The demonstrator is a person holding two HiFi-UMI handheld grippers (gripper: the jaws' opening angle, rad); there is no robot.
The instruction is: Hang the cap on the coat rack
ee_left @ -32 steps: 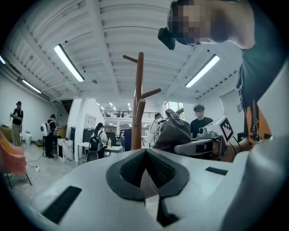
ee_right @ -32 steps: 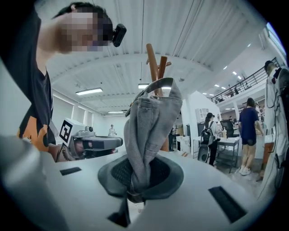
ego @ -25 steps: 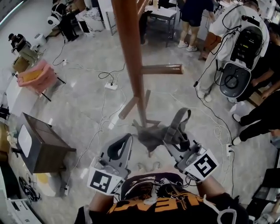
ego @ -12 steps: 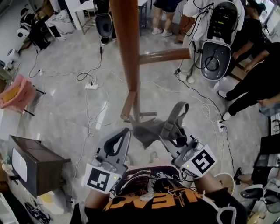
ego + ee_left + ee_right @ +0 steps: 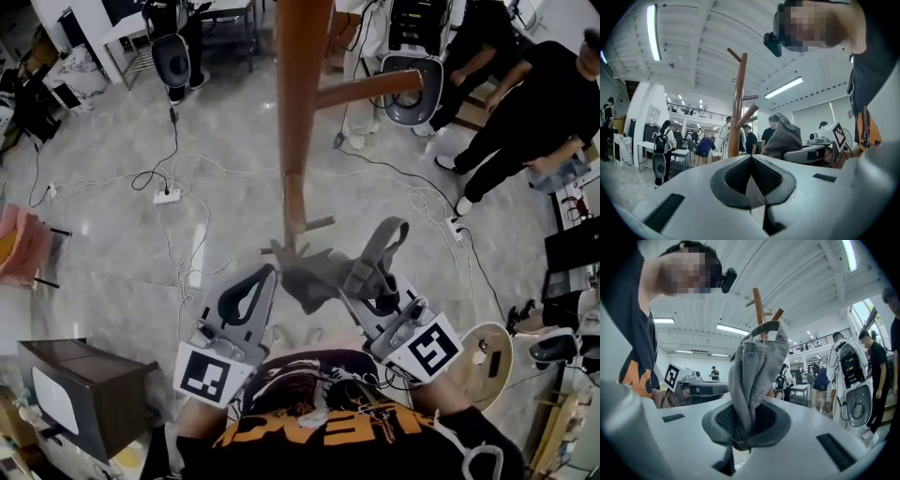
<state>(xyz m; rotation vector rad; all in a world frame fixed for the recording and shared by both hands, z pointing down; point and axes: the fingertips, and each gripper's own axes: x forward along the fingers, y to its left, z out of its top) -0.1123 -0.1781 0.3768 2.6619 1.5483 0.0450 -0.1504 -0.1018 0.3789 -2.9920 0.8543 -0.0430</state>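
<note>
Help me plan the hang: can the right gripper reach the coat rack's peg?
Probably yes: the right gripper, shut on the cap, faces the coat rack with nothing between them, and the bare peg only calls for a lift.

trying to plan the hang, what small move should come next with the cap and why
Probably raise the right claw, shut on the grey cap, forward and up toward the side peg of the coat rack: the cap sits close to the rack but hangs on no peg yet.
</note>
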